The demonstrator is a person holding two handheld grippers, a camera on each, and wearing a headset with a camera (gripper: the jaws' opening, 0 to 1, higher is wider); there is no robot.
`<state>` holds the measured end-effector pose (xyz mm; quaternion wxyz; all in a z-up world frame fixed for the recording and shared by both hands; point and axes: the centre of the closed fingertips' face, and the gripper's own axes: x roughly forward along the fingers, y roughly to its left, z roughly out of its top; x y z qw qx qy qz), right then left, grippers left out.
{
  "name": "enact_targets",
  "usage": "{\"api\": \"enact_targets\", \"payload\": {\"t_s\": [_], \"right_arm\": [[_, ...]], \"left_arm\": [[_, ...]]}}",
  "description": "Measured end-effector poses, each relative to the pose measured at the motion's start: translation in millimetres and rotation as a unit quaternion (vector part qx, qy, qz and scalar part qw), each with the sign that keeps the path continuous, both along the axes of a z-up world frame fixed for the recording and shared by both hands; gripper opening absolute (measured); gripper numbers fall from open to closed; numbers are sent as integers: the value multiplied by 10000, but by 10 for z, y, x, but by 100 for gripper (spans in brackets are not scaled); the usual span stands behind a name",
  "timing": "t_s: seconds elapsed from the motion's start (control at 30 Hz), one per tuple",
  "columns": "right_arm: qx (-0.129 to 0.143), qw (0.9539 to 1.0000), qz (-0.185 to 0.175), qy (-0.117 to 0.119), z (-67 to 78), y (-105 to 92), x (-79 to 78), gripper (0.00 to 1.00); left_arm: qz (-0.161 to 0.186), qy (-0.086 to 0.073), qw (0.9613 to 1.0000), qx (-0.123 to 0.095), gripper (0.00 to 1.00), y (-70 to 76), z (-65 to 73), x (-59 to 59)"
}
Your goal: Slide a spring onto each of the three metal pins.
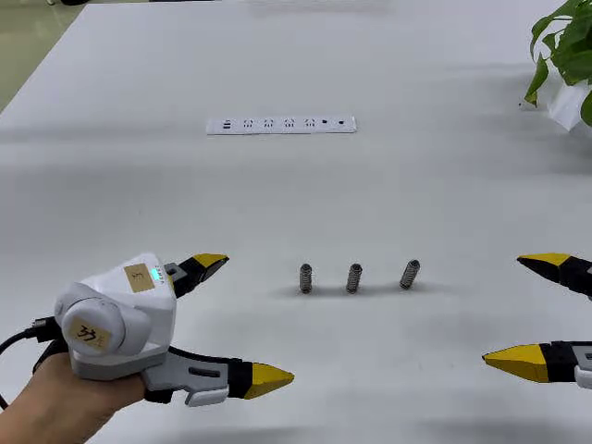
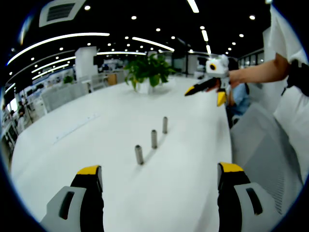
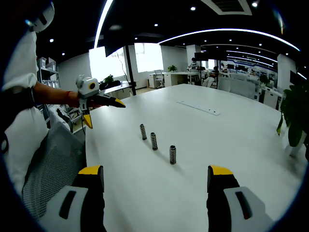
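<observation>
Three springs stand in a row on the white table. The left gripper and right gripper are both wide open.

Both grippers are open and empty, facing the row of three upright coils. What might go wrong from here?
The three springs stand close together in a row, so the open fingers of the left gripper or the right gripper could knock a neighbour while reaching for one. The rightmost spring leans, so a light nudge might topple it.
</observation>
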<state>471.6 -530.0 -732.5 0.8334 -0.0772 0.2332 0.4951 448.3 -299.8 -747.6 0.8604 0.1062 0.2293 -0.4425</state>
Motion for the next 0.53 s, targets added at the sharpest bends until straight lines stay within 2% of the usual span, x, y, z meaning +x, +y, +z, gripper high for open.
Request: {"api": "enact_targets", "payload": {"t_s": [0.53], "right_arm": [[18, 10000, 0, 13, -2, 24, -3, 90]], "left_arm": [[-31, 18, 10000, -31, 100, -24, -5, -4]]}}
